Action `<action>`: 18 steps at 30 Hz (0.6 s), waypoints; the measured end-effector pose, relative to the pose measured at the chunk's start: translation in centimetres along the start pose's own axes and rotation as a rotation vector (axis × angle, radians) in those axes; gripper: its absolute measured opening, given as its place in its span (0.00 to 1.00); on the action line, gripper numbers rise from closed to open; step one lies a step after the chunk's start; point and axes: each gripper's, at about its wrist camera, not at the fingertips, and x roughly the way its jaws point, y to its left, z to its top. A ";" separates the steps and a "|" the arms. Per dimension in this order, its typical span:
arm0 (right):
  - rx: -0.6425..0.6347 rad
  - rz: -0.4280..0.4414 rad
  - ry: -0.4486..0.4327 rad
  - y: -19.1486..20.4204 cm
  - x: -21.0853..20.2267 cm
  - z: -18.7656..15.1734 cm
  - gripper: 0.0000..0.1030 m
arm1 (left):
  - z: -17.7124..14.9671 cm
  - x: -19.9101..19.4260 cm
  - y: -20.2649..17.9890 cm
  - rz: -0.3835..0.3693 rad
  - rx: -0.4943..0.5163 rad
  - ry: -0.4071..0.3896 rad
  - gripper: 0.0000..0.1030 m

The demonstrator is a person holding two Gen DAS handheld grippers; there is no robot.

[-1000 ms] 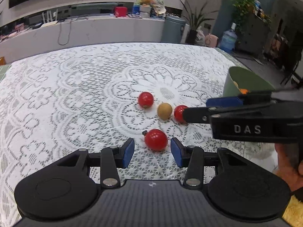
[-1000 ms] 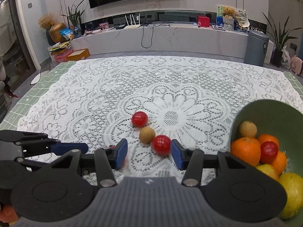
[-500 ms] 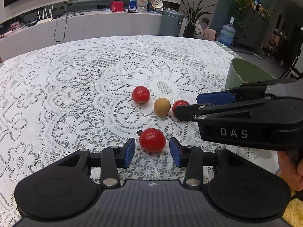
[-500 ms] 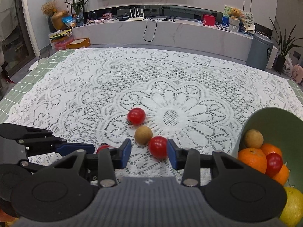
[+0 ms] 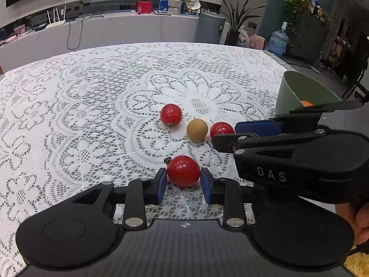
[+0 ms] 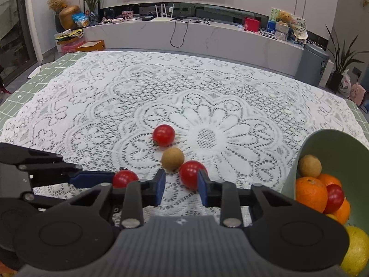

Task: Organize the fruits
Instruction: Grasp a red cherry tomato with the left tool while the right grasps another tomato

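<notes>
White lace tablecloth (image 6: pixel 115 97) with floral openwork over green. Glossy red tomatoes (image 5: pixel 171 114), a tan round fruit (image 5: pixel 196 127), and a sage-green bowl (image 6: pixel 334 143) holding oranges (image 6: pixel 311 194).

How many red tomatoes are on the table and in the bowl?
4: one between the left gripper pads, one at the right gripper, one farthest back, one in the bowl. More may hide inside.

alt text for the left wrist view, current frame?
The left gripper brackets a red tomato on a white lace tablecloth, jaws close but not visibly clamped. Beyond lie another tomato, a tan longan and a third tomato, partly hidden by the right gripper near a green bowl.
</notes>
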 end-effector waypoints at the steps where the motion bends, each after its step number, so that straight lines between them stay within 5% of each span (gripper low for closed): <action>1: 0.005 -0.002 0.002 0.0 0.1 0.0 0.26 | 0.0 -0.1 0.1 0.006 -0.005 -0.003 0.34; 18: -0.027 -0.099 -0.005 0.7 1.4 0.2 0.20 | 0.1 -0.2 0.3 0.028 -0.014 0.006 0.34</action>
